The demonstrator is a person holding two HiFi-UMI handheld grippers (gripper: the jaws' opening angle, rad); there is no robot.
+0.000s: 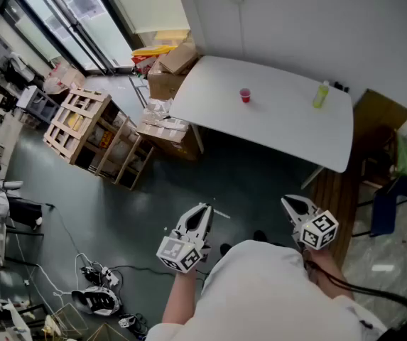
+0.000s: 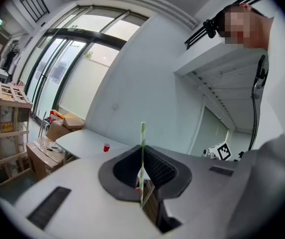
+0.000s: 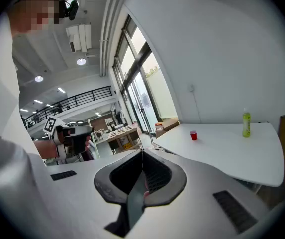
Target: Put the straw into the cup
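Striped straw (image 2: 142,133) clenched in left tongs (image 2: 142,154), long axis upright, crosswise to the jaws, tip pointed up, right tongs (image 3: 142,156) pressed together empty, red cup (image 1: 245,95) on table (image 1: 281,116).

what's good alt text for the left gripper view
The left tongs are shut on a green-and-white striped straw standing upright. Beyond it, a small red cup sits on a white table.
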